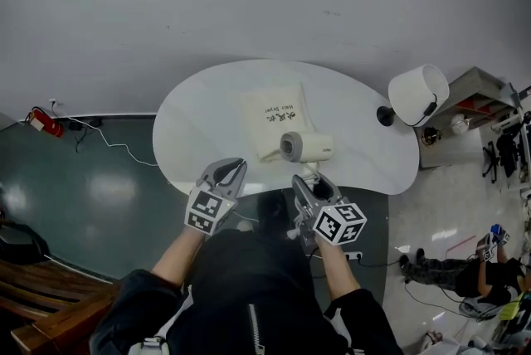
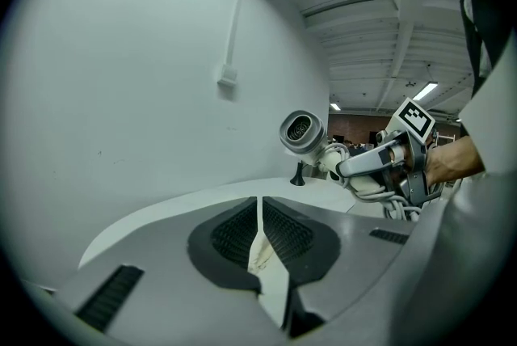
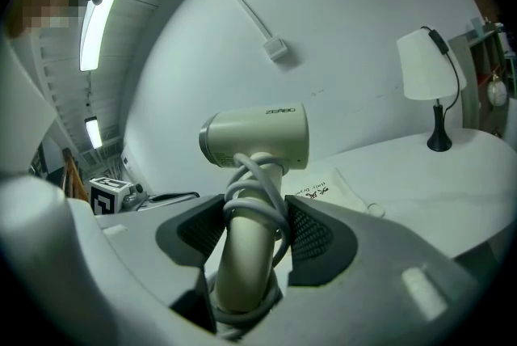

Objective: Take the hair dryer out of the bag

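White kidney-shaped tabletop, smooth and matt, mid-frame in the head view, bearing a limp cream fabric bag with printed lettering, lying flat. Cream hard-plastic hair dryer out of the bag, just below its lower right corner, barrel lying left to right, handle wound with pale rubbery cord and running down into the right gripper, clamped on that handle. Left gripper lower left of the bag, pinched almost together, nothing identifiable in the slit.
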Demonstrator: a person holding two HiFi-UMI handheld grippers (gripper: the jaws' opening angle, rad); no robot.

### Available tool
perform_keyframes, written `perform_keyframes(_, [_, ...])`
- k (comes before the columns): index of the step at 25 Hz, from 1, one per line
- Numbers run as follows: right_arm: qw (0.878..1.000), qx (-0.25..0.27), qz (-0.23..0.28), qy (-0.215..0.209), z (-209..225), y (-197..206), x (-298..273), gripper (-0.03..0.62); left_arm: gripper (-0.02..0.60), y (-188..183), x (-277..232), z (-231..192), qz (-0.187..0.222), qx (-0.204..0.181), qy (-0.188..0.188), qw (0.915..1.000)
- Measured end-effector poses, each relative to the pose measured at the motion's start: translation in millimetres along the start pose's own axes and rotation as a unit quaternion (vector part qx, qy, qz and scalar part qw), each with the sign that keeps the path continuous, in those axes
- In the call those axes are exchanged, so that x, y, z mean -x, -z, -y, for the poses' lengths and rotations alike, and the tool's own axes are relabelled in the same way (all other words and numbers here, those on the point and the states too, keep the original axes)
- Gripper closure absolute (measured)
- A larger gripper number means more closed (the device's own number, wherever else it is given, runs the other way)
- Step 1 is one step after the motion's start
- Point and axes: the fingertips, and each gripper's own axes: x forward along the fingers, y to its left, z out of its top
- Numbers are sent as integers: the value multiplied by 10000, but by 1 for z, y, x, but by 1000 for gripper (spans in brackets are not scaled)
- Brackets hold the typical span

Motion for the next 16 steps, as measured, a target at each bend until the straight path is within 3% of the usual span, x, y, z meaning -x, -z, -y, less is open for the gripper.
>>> perform_keyframes(16, [10000, -30, -12, 41, 8, 2, 9, 370, 552, 5, -5, 12, -81, -39, 92, 9999])
